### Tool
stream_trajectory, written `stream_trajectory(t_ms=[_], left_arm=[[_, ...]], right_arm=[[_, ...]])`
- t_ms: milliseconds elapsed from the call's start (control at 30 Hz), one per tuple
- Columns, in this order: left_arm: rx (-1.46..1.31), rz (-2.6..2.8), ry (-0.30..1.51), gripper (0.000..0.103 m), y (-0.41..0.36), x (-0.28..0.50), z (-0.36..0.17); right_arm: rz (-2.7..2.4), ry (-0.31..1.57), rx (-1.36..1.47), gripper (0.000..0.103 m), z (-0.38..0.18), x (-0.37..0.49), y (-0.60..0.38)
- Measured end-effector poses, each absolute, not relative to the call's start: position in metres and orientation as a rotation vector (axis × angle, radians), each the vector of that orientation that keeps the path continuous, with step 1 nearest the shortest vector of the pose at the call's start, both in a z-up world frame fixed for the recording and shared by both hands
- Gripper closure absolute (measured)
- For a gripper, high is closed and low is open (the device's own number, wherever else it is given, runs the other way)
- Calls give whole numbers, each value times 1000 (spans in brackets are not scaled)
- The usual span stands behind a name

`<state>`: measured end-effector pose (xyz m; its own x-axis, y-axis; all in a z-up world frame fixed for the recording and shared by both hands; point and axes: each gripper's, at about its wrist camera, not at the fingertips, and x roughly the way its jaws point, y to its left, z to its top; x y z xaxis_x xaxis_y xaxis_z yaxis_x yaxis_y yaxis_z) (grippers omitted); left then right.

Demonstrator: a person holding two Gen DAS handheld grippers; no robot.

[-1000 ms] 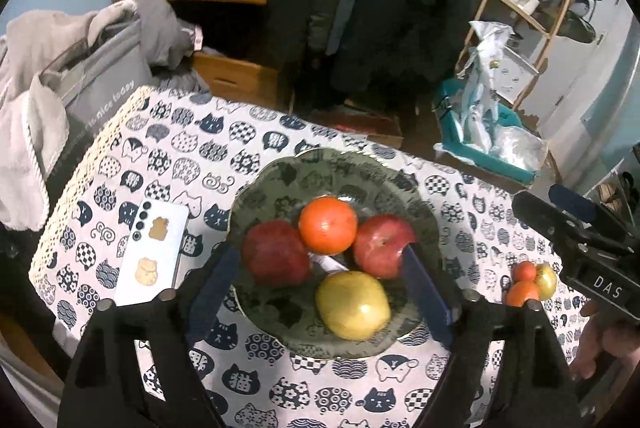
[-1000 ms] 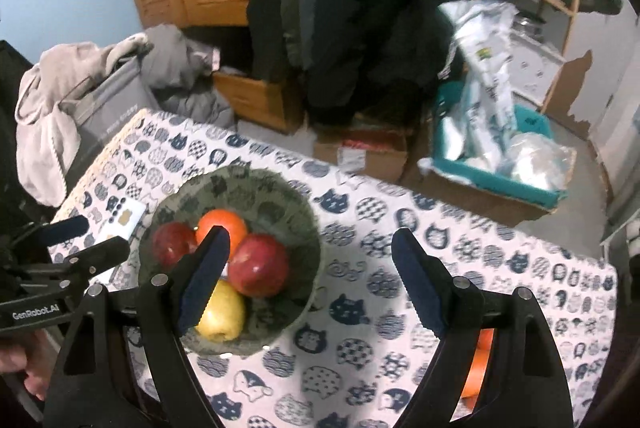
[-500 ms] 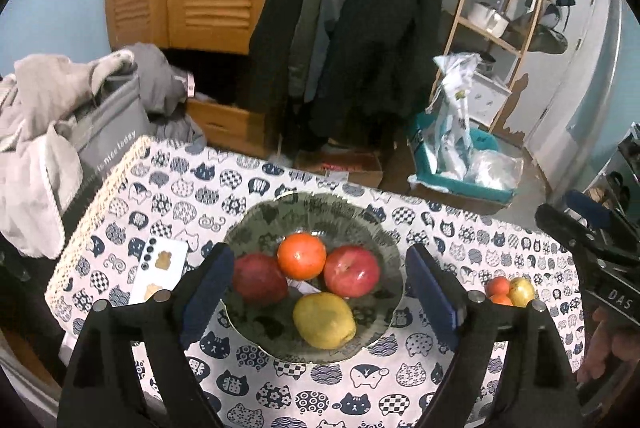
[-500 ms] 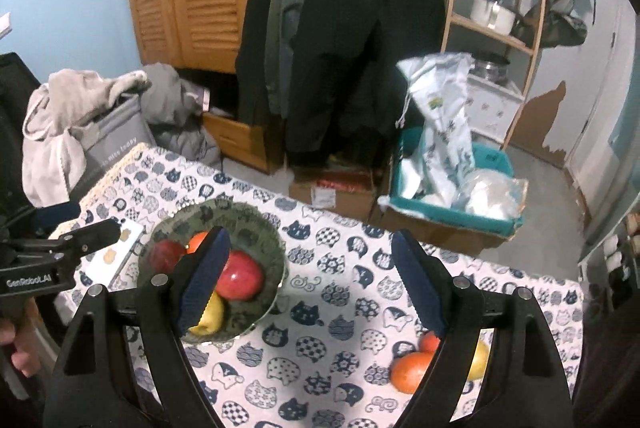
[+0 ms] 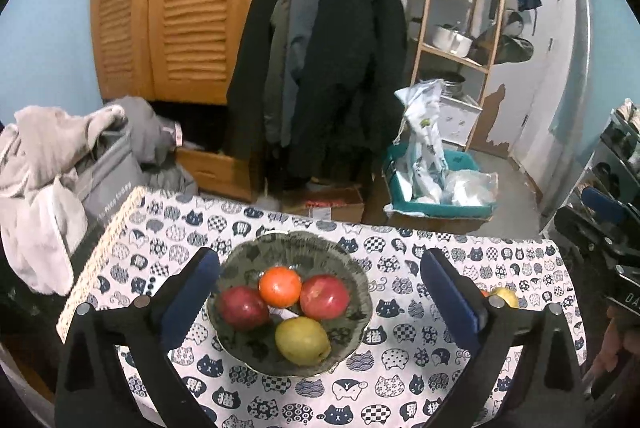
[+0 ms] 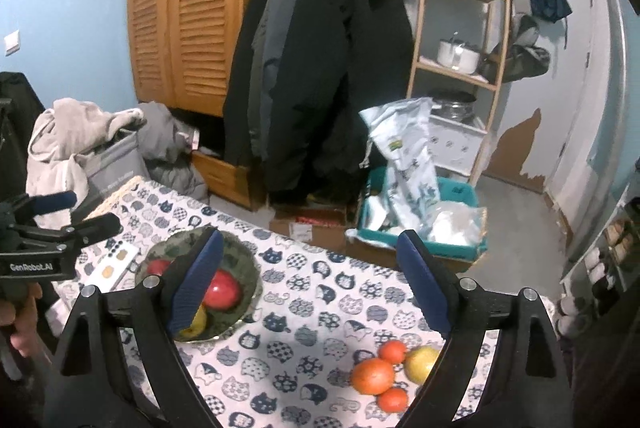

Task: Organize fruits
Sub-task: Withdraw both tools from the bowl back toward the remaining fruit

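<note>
A dark green bowl (image 5: 288, 242) on the cat-print tablecloth holds two red apples (image 5: 324, 297), an orange (image 5: 280, 286) and a yellow pear (image 5: 303, 341). My left gripper (image 5: 319, 260) hovers above and in front of it, jaws opening wide, nothing between them. In the right wrist view the bowl (image 6: 244, 260) sits at the left and several loose fruits, oranges (image 6: 372, 375) and a yellow one (image 6: 422, 364), lie at the front right. My right gripper (image 6: 309, 238) hangs above the cloth between them, jaws opening and empty. The left gripper (image 6: 60, 212) shows at that view's left edge.
A white phone (image 6: 112, 266) lies left of the bowl. Clothes and a grey bag (image 5: 108, 184) crowd the table's left end. Beyond the far edge stand a cardboard box (image 6: 312, 224), a teal bin (image 6: 460, 248), hanging coats and a wooden shelf.
Both grippers have risen and pulled back from the table, so the bowl looks smaller and lower. Both pairs of jaws stand wider. The loose fruits came into the right wrist view.
</note>
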<state>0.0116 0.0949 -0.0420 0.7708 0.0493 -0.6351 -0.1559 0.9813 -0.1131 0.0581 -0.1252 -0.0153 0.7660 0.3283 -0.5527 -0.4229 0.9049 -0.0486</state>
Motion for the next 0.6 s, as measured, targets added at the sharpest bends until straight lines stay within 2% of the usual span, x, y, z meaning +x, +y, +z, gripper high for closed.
stream_trajectory(t_ms=[600], left_arm=[[-102, 9, 659, 1, 36, 17, -25]], right_arm=[[280, 539, -114, 15, -8, 45, -206]])
